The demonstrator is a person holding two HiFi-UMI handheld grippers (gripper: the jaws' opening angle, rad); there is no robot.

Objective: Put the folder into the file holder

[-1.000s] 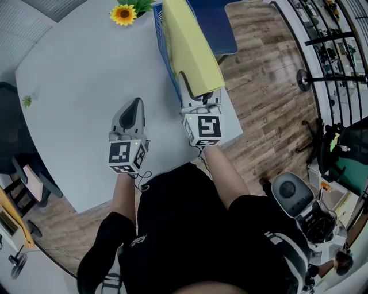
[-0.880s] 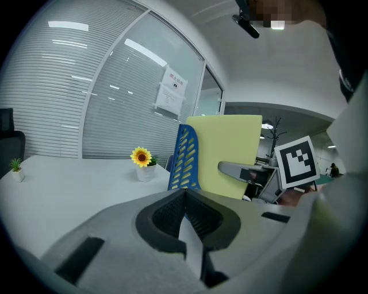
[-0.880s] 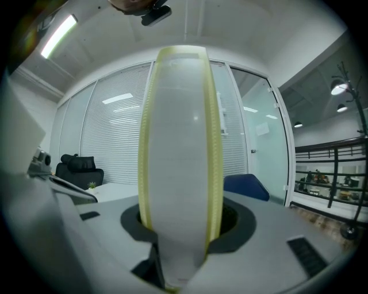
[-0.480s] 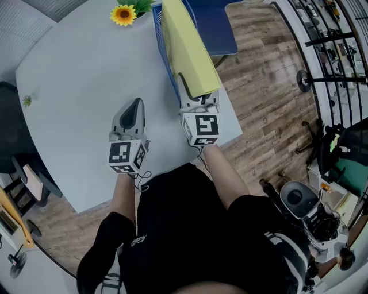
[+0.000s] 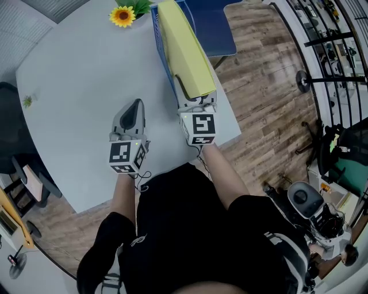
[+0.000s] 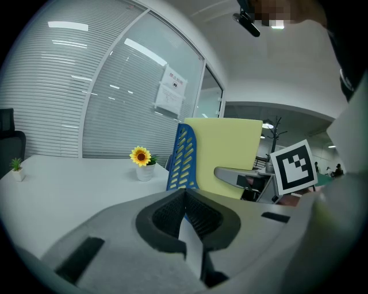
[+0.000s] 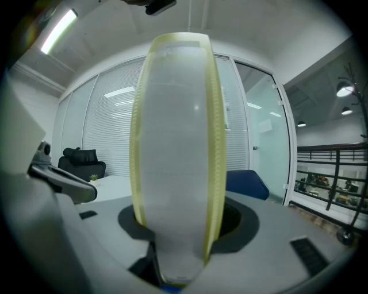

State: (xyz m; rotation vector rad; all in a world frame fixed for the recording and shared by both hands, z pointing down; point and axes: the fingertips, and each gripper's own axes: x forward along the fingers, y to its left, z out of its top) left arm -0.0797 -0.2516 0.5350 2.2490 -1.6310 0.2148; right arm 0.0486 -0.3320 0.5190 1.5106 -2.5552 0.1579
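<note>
Right gripper [image 5: 195, 102] fingers, just opening, straddle the yellow folder [image 5: 183, 49] standing in the file holder [image 5: 163, 51]; left gripper [image 5: 135, 104] fingers clenched, empty.

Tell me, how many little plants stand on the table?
2: a yellow sunflower in a white pot beside the blue file holder, and a tiny green plant at the left edge.

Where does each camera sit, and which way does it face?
Head view: on the person's head, looking steeply down at the grey table; shows forearms, lap, left gripper, right gripper.
Left gripper view: on the left gripper, looking along its shut jaws across the table.
Right gripper view: on the right gripper, facing the yellow folder between its jaws, which just opened wider.
Shared: all show that folder; the first two, the blue slotted file holder.
</note>
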